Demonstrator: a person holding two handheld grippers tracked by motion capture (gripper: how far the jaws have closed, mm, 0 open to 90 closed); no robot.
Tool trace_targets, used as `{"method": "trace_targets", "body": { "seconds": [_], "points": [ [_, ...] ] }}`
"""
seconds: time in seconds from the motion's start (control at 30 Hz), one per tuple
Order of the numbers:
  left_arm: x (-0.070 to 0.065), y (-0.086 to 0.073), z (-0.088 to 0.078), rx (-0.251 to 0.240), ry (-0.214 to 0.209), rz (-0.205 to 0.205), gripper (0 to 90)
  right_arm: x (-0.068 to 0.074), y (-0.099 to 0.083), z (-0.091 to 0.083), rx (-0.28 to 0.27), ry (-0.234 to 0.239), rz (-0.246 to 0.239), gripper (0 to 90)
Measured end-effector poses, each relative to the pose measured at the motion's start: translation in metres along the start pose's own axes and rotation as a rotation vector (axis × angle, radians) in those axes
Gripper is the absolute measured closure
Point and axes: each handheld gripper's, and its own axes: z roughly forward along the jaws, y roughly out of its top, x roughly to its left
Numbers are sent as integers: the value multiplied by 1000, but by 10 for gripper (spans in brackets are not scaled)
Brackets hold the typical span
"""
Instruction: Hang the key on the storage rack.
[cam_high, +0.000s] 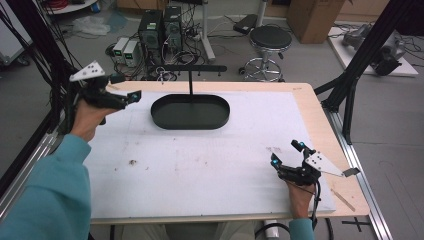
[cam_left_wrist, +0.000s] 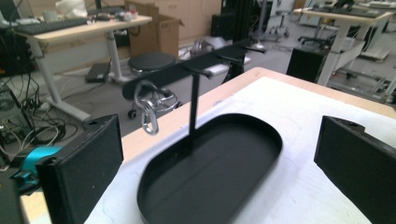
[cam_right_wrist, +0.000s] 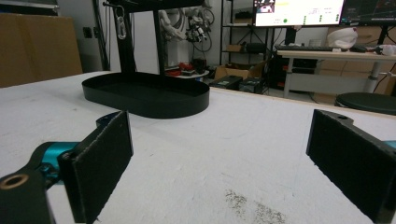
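The left gripper, with its black jaws spread wide and nothing between them, hovers over the table's far left corner and looks toward three o'clock in the high view. Just beyond it, in that direction, sits the black oval metal tray with a thin black T-shaped stand rising from its far side. The tray's long axis runs from nine o'clock to three o'clock across the white table mat, and the stand's crossbar lies along the same line.

From the crossbar's left end hangs a small silver metal clip, like a carabiner. In the left gripper view it dangles at about eleven o'clock from the middle of the open jaws, above the tray's near rim and left of the upright post. I judge this clip to be what the work turns on. The left gripper is much the nearer to it, and it would need to rise and close in toward that eleven o'clock direction.

The right gripper rests low at the table's near right corner, jaws also wide apart and empty. It lies well apart from the tray, which sits at about eleven o'clock from it, and in its own view the clip hangs far off at upper left
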Motion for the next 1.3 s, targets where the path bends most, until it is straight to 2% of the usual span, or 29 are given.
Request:
{"method": "trace_targets", "body": {
  "seconds": [0.07,0.17,0.3,0.4,0.53,0.67,0.73,0.93,1.03,1.3],
  "points": [
    [-7,-14,-11,-32,-3,-6,17,0,0,0,0,3,2,66],
    [-18,-38,-31,-66,10,10,17,0,0,0,-2,4,0,66],
    [-29,-65,-49,-82,30,20,17,0,0,0,-3,4,-1,66],
    [-36,-85,-60,-100,39,-1,17,0,0,0,-3,2,-2,66],
    [-48,-113,-71,-159,68,-14,17,0,0,0,-1,0,-3,66],
    [-56,-142,-79,-158,81,-52,17,0,0,0,-4,0,-1,66],
    [-58,-149,-81,-149,90,-61,17,0,0,0,-6,-1,-11,66],
    [-69,-165,-86,-191,105,-14,17,0,0,0,-4,-1,-9,66],
    [-69,-172,-86,-174,119,-8,17,0,0,0,-6,-1,-8,66],
    [-71,-174,-86,-184,130,2,17,0,0,0,-4,-1,-10,66]
  ]
}}
